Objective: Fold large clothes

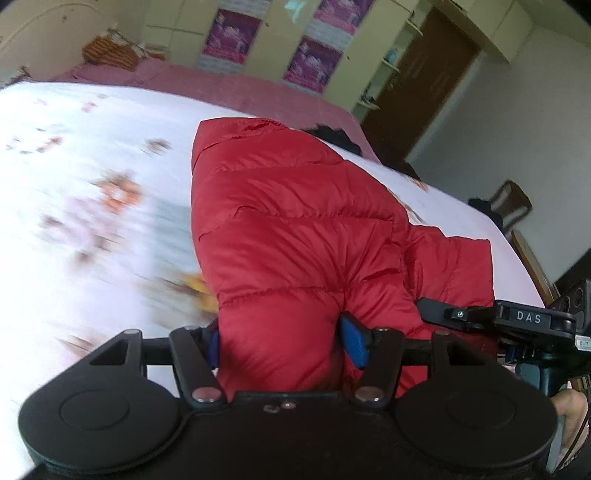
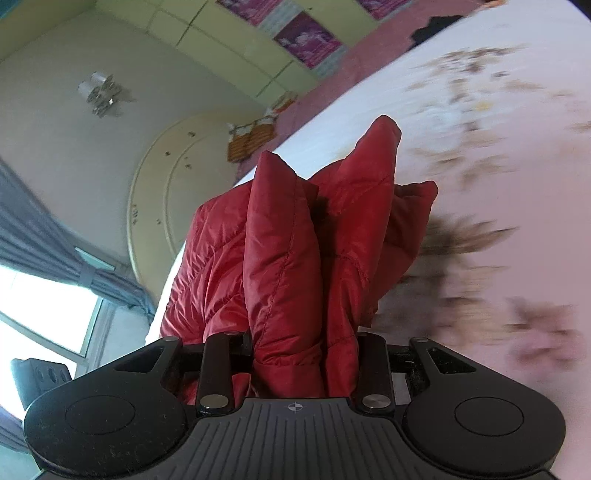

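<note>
Both views taken from just behind each claw, tilted, close over the bed (image 1: 92, 221), the red jacket (image 1: 295, 236) and postered wardrobe (image 1: 177, 33) shared between them

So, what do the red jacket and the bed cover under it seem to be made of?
Red jacket: probably thin nylon or polyester shell with padding; slight sheen, stitched puffy sections. Bed cover: looks like matte woven cloth, white with a printed flower pattern; blur hides the weave.
</note>
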{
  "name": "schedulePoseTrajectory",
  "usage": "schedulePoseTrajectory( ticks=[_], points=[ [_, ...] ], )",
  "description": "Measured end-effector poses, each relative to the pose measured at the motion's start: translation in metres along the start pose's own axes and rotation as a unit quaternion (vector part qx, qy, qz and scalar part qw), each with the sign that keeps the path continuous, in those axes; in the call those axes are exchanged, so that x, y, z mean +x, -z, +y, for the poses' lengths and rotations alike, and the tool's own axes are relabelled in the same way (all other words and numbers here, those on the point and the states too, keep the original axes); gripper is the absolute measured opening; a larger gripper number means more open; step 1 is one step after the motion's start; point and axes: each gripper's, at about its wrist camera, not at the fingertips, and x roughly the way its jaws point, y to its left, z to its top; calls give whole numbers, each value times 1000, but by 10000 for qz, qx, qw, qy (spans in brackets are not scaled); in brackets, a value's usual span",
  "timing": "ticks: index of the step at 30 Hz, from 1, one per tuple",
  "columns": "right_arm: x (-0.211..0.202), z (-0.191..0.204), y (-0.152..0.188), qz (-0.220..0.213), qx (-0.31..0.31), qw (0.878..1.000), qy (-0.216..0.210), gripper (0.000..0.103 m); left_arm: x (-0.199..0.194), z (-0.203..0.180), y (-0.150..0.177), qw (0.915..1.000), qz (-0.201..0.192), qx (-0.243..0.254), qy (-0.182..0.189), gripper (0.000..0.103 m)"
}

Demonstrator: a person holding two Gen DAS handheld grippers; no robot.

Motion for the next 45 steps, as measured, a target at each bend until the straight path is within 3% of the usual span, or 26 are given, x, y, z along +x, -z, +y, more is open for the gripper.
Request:
schedulePoseTrajectory(
  ticks=[10, 16, 21, 23, 25, 30, 37, 42, 45],
  points=[
    [146, 96, 33, -81, 169, 9998, 93, 33, -35, 157, -52, 9999, -42, 68, -96, 59],
    [220, 121, 35, 26, 246, 9997, 47, 33, -34, 219, -76, 9991, -174, 90, -367, 59],
    [264, 124, 32, 160, 187, 9997, -23, 33, -29, 249, -80, 9977, -303, 79, -603, 59],
    [274, 122, 32, 190, 204, 9996, 52, 33, -25, 258, -77, 9973, -242, 149, -671, 61],
    [278, 118, 32, 192, 226, 9995, 127, 44, -20, 268, -72, 9973, -206, 139, -689, 67],
    [267, 113, 29, 110, 112, 9990, 411, 53, -21, 266, -69, 9959, -282, 410, -761, 71],
    [237, 137, 30, -400, -407, 9926, 1072, 54, -46, 271, -67, 9940, -470, 573, -810, 68],
    [228, 187, 33, -961, -1104, 9797, 1367, 54, -69, 269, -72, 9928, -780, 640, -648, 68],
    [234, 213, 37, -1048, -1585, 9713, 1430, 54, -68, 262, -77, 9913, -854, 768, -636, 68]
  ],
)
